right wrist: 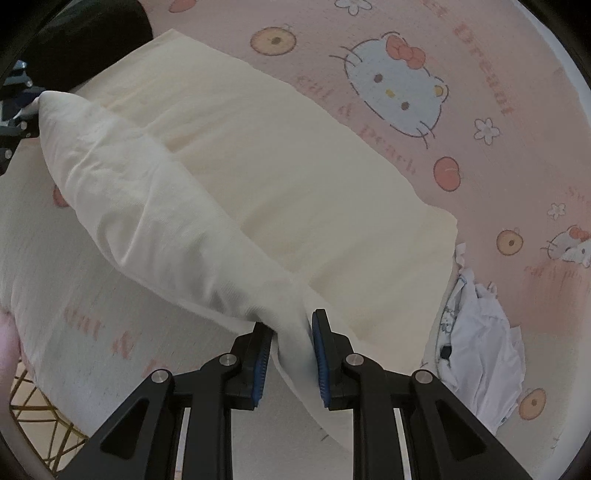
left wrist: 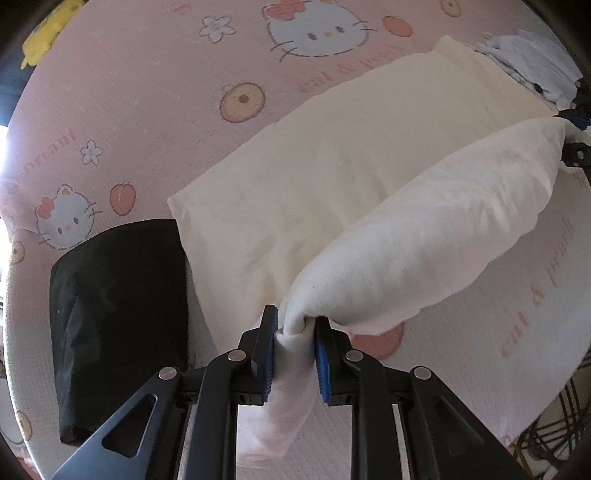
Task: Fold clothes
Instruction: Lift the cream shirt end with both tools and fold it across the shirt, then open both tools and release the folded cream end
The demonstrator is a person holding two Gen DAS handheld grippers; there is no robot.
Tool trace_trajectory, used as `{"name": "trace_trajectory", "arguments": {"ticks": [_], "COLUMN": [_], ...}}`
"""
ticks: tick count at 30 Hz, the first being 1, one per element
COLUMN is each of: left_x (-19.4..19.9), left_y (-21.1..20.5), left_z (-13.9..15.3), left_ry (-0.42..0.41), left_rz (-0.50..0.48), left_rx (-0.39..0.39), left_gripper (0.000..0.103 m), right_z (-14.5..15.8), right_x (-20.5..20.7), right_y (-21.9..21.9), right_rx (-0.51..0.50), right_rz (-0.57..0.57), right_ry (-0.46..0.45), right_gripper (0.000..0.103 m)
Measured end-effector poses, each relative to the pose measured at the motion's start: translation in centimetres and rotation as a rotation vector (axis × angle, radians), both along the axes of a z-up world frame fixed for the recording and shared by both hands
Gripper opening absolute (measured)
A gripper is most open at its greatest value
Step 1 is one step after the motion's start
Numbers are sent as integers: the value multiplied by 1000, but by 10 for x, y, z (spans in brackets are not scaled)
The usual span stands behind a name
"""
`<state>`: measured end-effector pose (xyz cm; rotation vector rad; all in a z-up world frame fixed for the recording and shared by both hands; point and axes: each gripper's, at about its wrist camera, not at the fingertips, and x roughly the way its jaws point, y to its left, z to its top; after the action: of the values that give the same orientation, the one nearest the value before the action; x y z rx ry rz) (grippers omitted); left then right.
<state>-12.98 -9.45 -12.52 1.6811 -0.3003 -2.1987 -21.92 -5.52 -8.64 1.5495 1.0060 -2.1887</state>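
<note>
We have the cream garment spread across the pink cartoon-cat sheet, its flat part running from about 7 o'clock up to 1 o'clock in the left wrist view, and one edge of it lifted off the sheet into a sagging fold strung between our two tools. Our left gripper is pinched on one end of that raised edge, a bunched wad of cloth caught between its blue pads and a tail of fabric hanging down below them toward 6 o'clock. Our right gripper clamps the other end the same way, cloth squeezed between its jaws, with the lifted fold stretching away toward 10 o'clock in the right wrist view, where part of the other tool shows at the frame edge. A folded black garment lies at 8 o'clock in the left wrist view, just beside the cream one's near corner. A crumpled white printed garment sits at 4 o'clock in the right wrist view, touching the cream garment's far end. A yellow object peeks in at 10 o'clock in the left wrist view, too cropped to identify.
</note>
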Motion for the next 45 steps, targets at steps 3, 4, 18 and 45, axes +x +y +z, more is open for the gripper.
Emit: {"name": "trace_trajectory", "arguments": {"ticks": [3,4,18,45], "left_x": [-10,-14,-48,10], "left_y": [-3,-4,-9,-82], "left_z": [-5,-6,-33,32], "left_ry": [-9,-12,-72,212], "left_rz": [-1,-1,-35,219], "left_rx": [-28,-38,-160,328], "left_gripper": [18,18,18,74], "right_z": [-1,-3,-45,55], "right_x": [-12,-18,-72,-44], "right_y": [-2,-2,-17,110], "right_rx": [8,8,58,-197], "right_rz": [-13,-23,-70,-192], "right_ry": [-5,-8,-107,99], "right_gripper": [19,19,21,74]}}
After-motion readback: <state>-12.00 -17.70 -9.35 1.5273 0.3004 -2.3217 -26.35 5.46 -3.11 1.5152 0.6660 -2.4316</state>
